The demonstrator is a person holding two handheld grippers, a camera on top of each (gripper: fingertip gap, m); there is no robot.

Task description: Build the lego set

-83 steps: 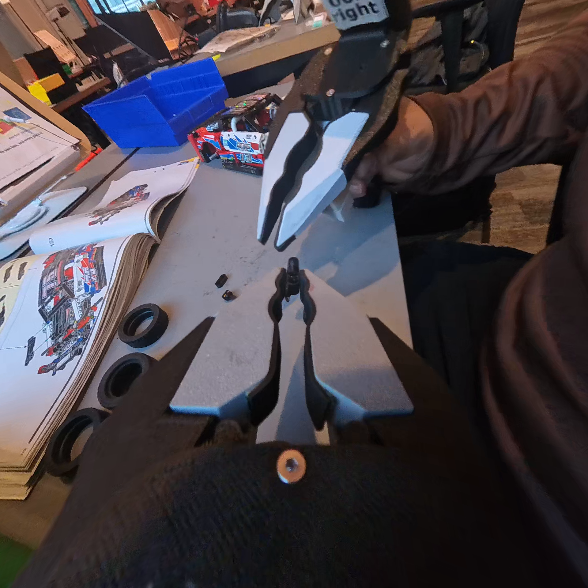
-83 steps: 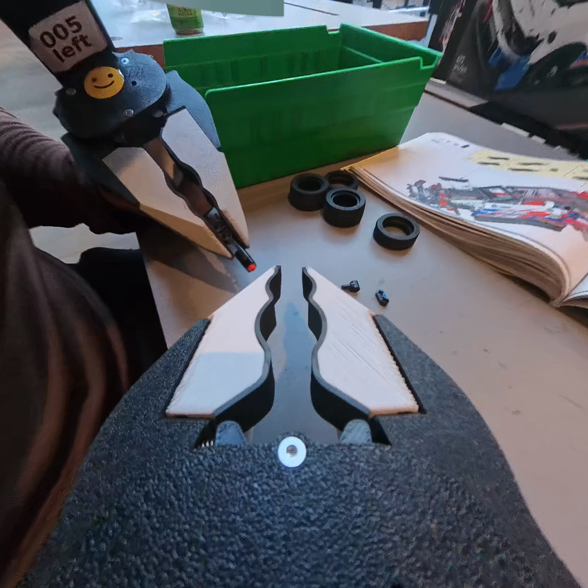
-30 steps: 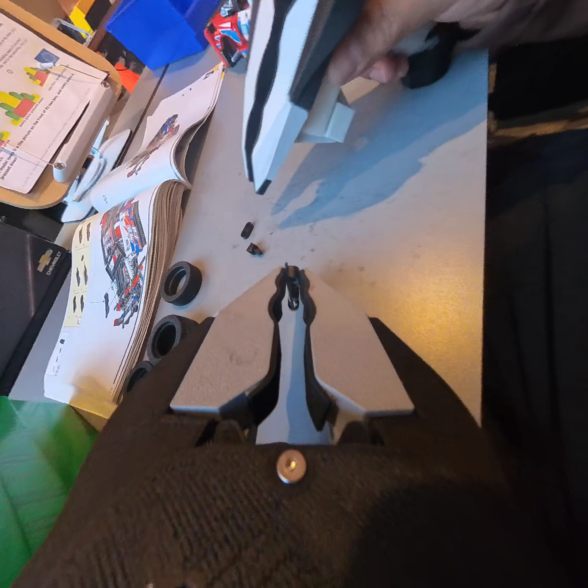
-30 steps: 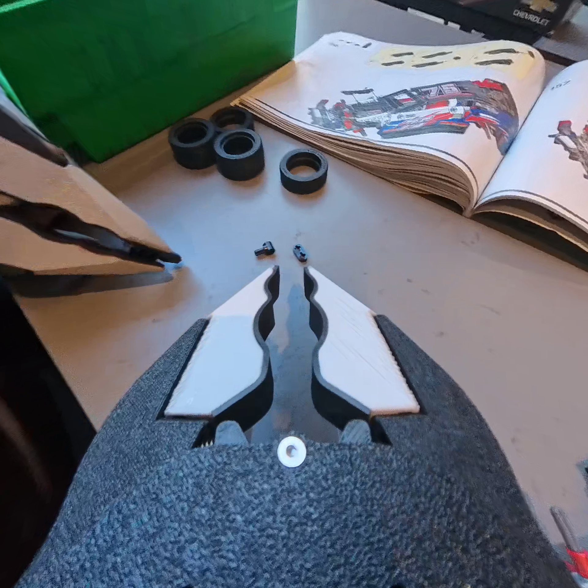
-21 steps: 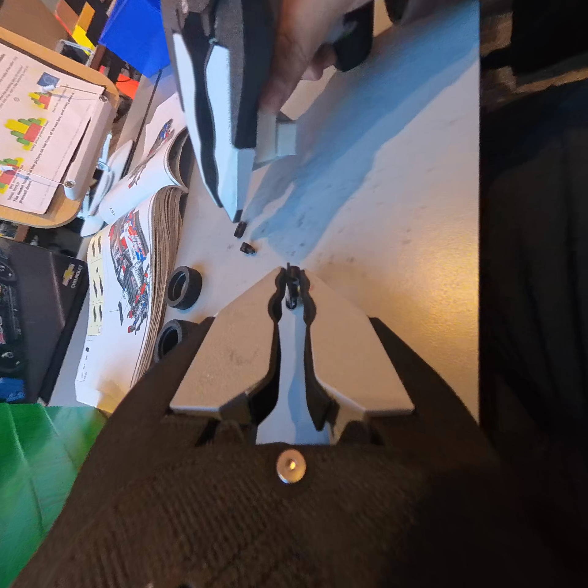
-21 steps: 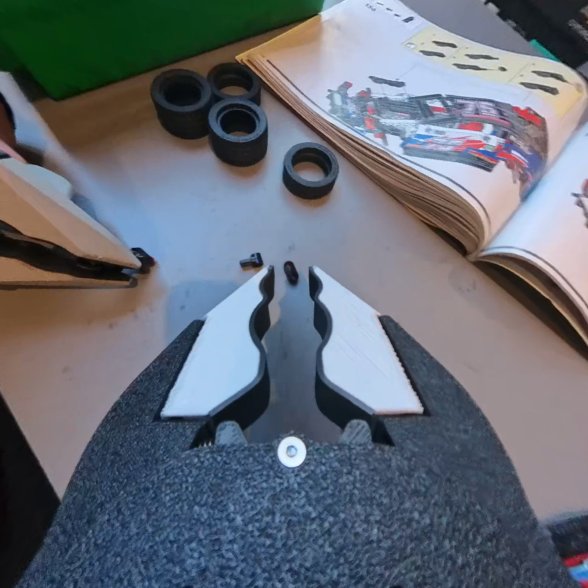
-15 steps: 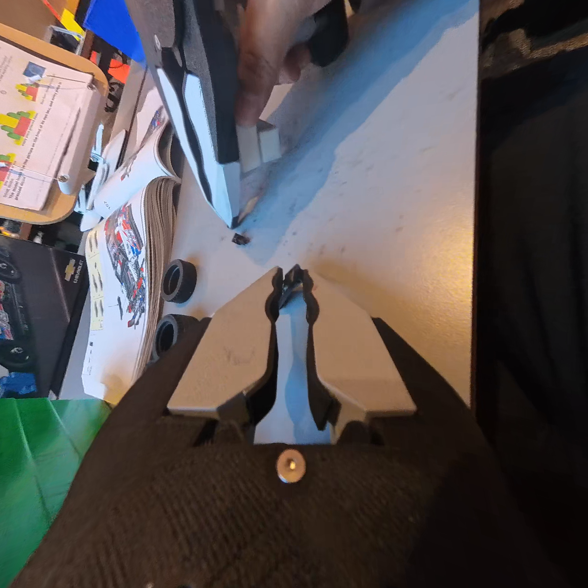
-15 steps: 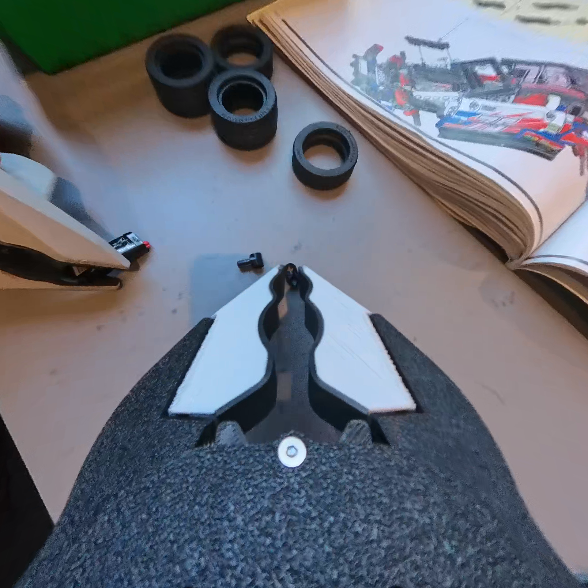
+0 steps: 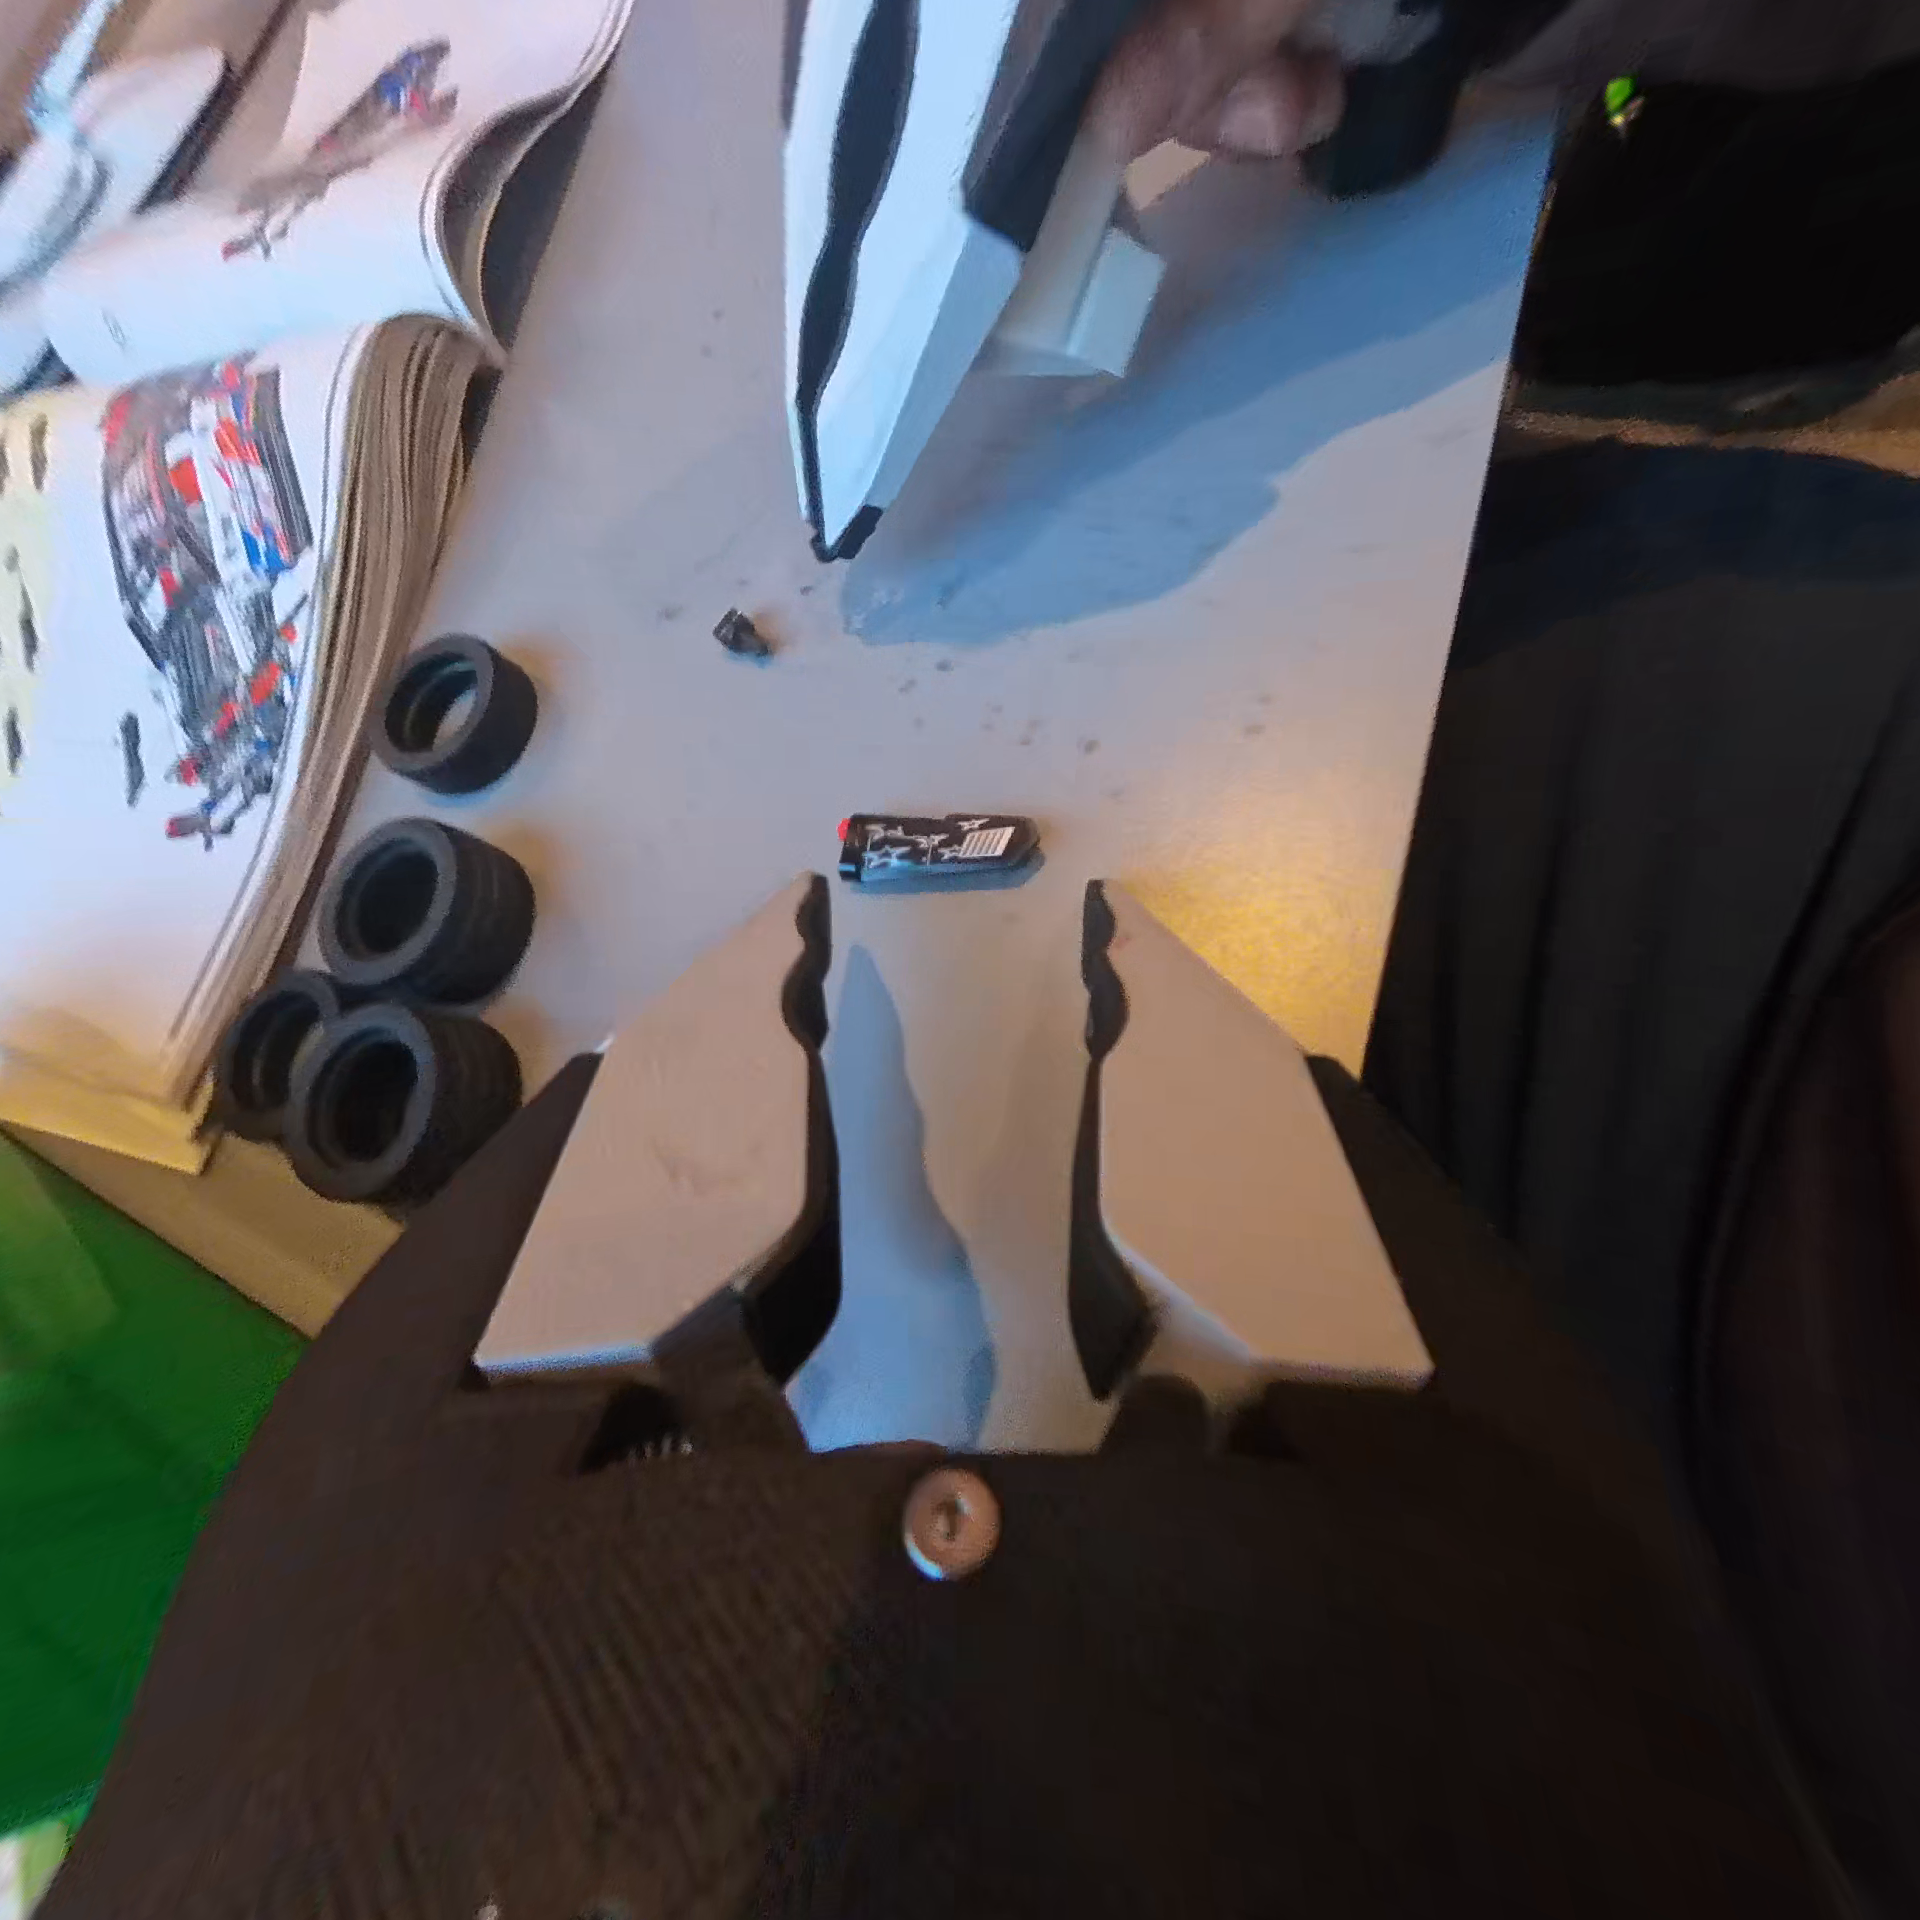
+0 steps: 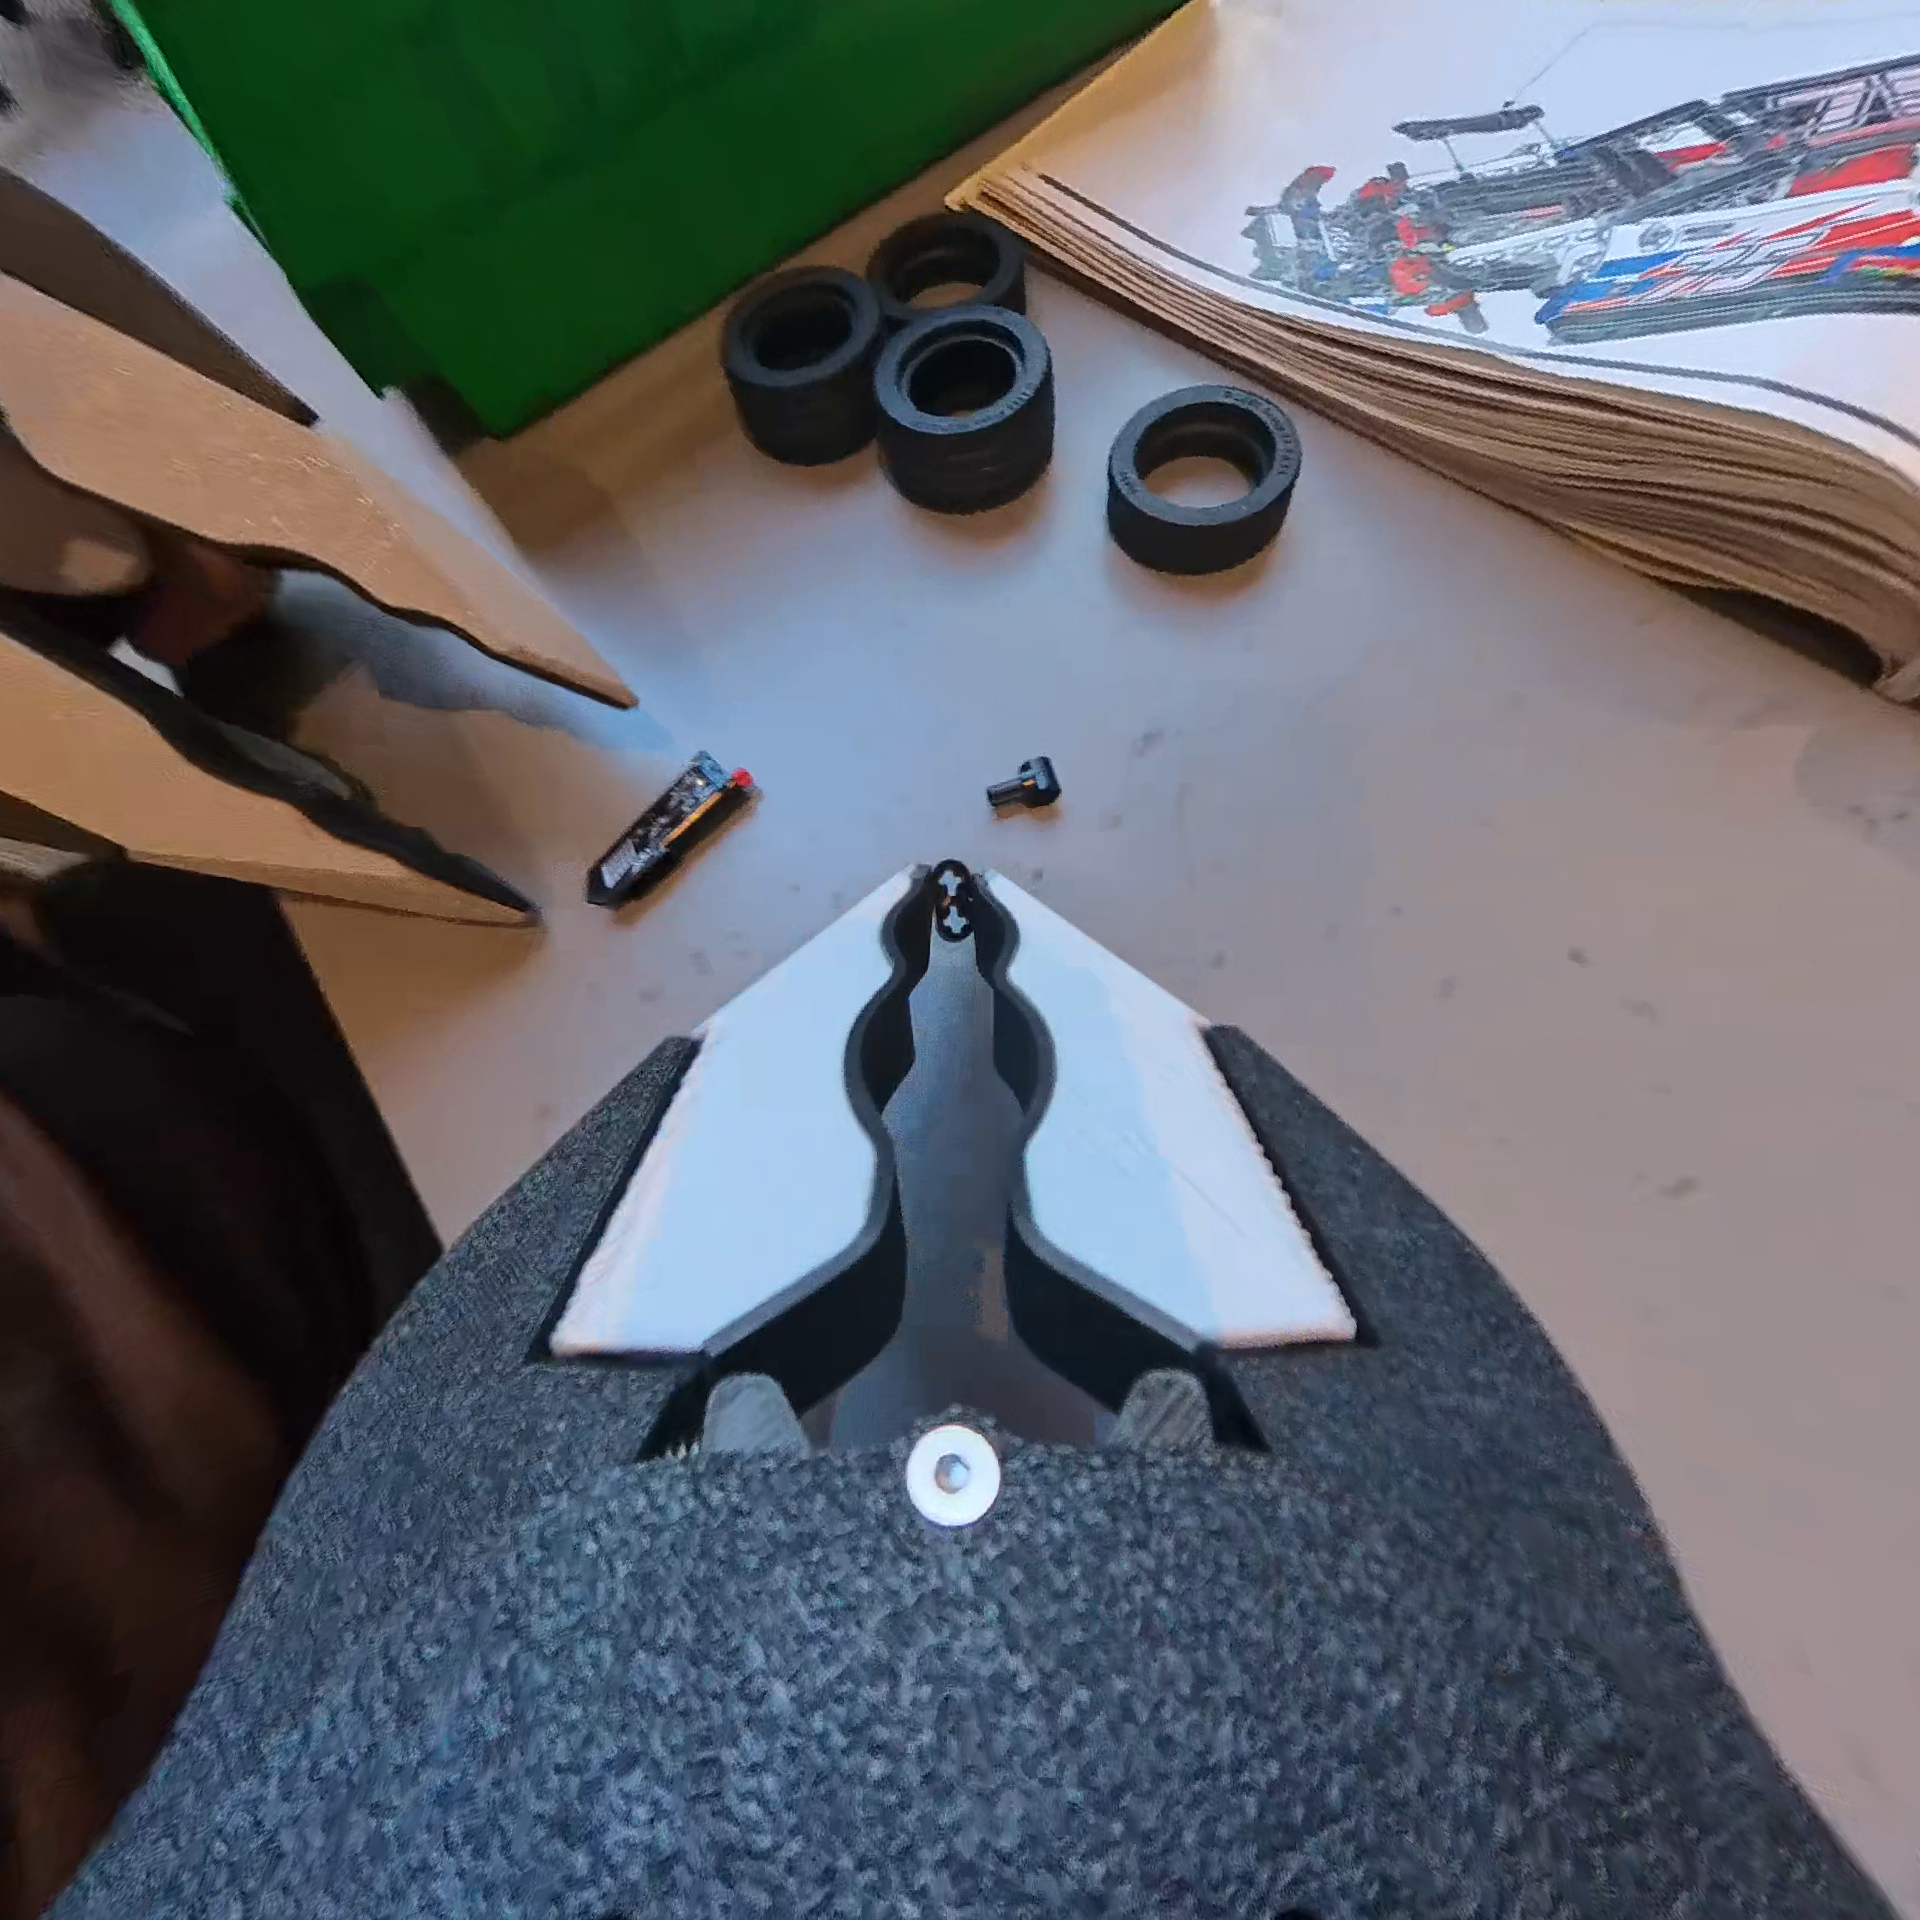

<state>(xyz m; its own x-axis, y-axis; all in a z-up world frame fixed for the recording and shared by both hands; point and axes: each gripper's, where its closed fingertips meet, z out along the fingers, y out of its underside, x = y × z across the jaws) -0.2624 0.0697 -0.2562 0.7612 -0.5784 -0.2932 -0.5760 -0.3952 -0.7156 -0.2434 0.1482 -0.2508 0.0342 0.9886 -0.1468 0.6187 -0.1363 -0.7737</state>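
The right gripper pinched a small black connector at frame centre; the left gripper stood spread above the stickered black piece on the table. Next, probably joining them, needing careful alignment
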